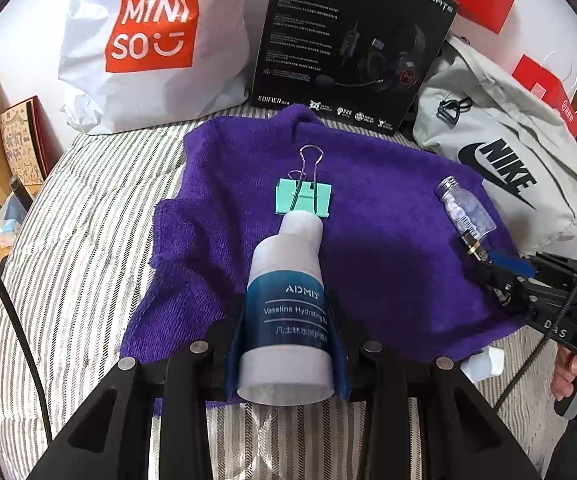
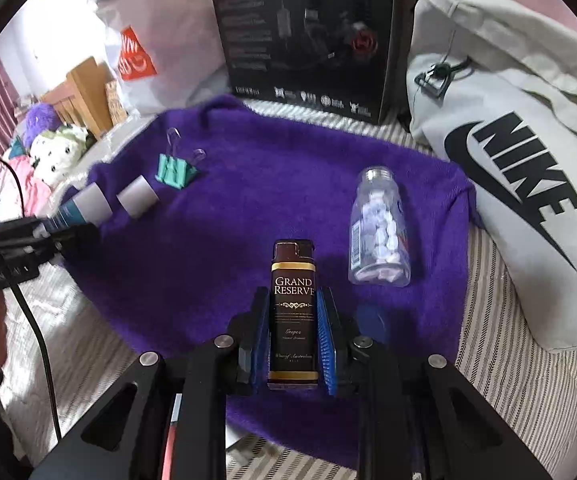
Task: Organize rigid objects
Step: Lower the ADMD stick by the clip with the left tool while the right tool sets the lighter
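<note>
White-and-teal lotion bottle [image 1: 286, 312], brown gold-banded lighter [image 2: 293, 316], each between jaws.

**Two claw cameras over one purple towel**

Each fisheye view looks steeply down from close above the purple towel [image 1: 368, 240] [image 2: 248, 208], facing the black headset box [image 1: 352, 40] [image 2: 304, 32] behind it. The left view sits left of the right; both share towel, box and grey bag [image 1: 508, 168] [image 2: 508, 160].

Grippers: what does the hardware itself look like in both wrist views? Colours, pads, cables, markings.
Both are black, angular two-finger frames with silver round bolts at the linkages. The left gripper has dark blue pads; the right gripper has brighter blue ribbed pads. Black cables trail from each. White lettering marks the right one's body in the left wrist view.
</note>
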`<state>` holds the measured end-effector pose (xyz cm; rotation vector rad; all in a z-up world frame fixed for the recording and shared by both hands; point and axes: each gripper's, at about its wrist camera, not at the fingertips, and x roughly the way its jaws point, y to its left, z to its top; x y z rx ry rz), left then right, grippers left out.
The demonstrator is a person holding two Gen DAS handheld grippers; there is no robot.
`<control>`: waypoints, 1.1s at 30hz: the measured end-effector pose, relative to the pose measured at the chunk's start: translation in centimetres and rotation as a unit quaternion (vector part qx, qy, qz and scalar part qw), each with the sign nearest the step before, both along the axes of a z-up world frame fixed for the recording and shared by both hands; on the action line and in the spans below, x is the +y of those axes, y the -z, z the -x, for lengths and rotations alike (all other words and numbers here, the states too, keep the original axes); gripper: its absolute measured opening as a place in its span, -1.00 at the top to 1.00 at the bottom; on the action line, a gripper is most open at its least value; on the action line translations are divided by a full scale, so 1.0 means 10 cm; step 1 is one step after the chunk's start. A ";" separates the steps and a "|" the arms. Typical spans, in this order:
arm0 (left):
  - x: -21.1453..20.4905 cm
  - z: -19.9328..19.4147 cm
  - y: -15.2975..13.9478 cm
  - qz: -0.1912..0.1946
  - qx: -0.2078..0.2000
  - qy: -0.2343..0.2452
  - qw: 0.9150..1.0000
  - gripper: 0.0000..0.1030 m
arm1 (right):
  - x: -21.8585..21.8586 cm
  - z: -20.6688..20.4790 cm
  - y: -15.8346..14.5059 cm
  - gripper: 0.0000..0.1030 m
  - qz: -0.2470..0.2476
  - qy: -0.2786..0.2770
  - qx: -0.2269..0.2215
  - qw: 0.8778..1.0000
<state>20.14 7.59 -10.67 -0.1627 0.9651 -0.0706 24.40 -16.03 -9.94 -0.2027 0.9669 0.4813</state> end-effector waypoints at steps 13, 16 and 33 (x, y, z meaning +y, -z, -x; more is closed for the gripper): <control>0.00 -0.16 0.10 -0.008 0.004 0.000 1.000 0.34 | 0.15 -0.09 0.05 0.55 0.018 -0.016 0.002 1.000; 0.00 -0.17 0.10 -0.007 0.002 0.002 1.000 0.34 | 0.18 -0.11 0.12 0.55 0.027 -0.018 0.007 0.999; -0.11 -0.17 0.16 -0.050 0.018 0.016 0.998 0.34 | 0.30 -0.13 0.21 0.54 0.044 -0.034 0.009 0.998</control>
